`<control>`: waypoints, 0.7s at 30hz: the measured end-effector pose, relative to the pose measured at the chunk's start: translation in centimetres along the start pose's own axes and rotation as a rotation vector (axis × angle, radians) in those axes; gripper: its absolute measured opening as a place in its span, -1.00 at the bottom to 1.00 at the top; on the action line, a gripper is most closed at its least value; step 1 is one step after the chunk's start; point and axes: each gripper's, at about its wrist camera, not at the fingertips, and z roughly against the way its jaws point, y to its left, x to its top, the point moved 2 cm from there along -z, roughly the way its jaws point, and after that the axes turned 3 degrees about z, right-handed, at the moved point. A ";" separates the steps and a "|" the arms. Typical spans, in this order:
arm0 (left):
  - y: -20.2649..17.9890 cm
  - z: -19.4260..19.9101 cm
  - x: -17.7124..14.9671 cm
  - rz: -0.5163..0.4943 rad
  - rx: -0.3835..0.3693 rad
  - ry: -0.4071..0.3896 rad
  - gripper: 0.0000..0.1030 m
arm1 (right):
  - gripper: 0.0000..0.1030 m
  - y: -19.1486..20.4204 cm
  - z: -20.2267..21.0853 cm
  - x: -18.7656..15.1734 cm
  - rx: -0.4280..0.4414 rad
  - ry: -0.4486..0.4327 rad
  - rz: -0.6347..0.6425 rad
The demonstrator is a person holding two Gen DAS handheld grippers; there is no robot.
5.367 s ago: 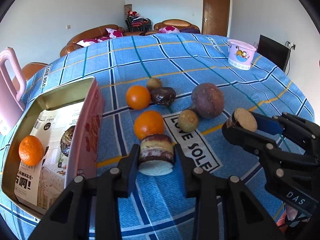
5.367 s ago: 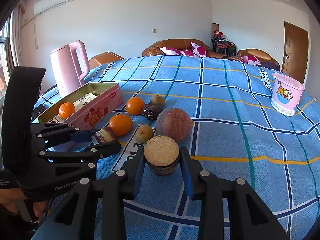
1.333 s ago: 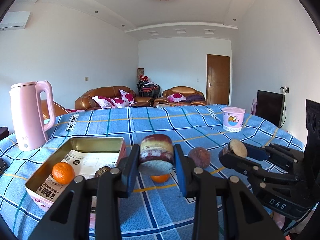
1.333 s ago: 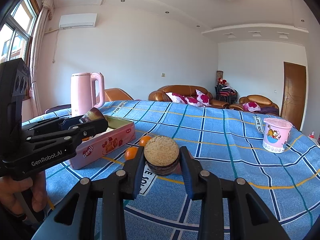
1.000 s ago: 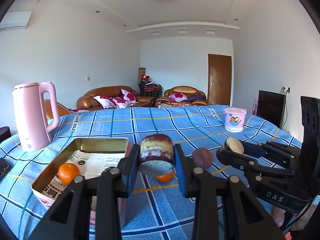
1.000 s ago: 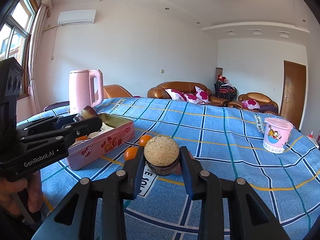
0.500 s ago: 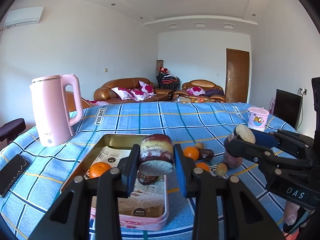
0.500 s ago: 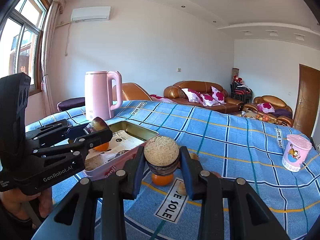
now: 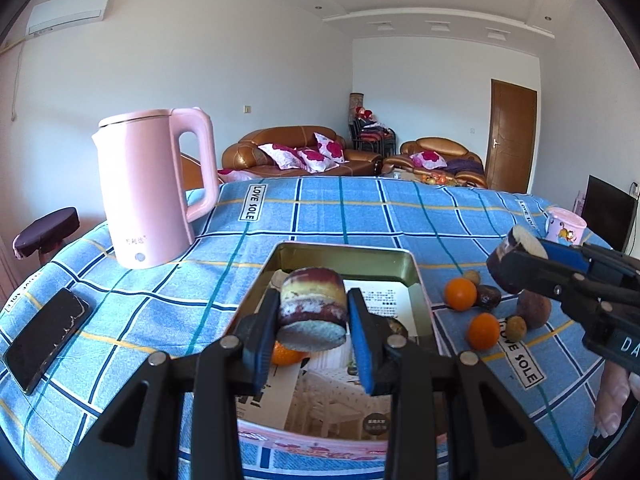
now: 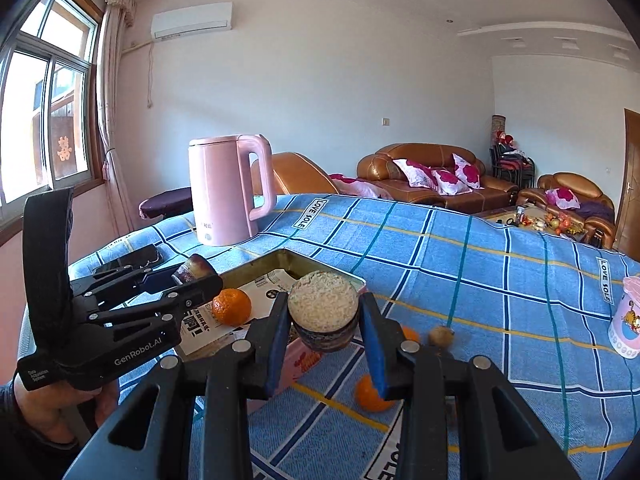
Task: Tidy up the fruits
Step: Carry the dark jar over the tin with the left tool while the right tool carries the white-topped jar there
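Note:
My left gripper is shut on a purple-and-yellow cut fruit piece and holds it above the open pink tin box. An orange lies in the box under it. My right gripper is shut on a dark cut fruit piece with a pale rough face, at the box's right edge. The right gripper also shows in the left wrist view, the left one in the right wrist view. Two oranges, a large purple fruit and small brown fruits lie on the cloth right of the box.
A pink kettle stands at the back left on the blue checked tablecloth. A black phone lies at the left. A pink cartoon cup stands at the far right. Sofas and a door are behind the table.
Both grippers have swung left with their fruit pieces still held. The left one has come over the open tin box, and the right one has come up to the box's right edge.

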 end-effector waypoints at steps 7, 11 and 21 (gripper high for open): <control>0.3 -1.3 0.4 -0.010 0.008 0.034 -0.32 | -0.29 0.3 -2.6 0.1 0.025 0.050 -0.012; 0.2 -2.1 0.5 -0.022 0.014 0.063 -0.32 | -0.29 0.4 -3.7 0.3 0.037 0.069 -0.016; -0.2 -3.8 0.6 -0.054 0.022 0.115 -0.32 | -0.29 1.0 -6.4 0.7 0.045 0.111 0.011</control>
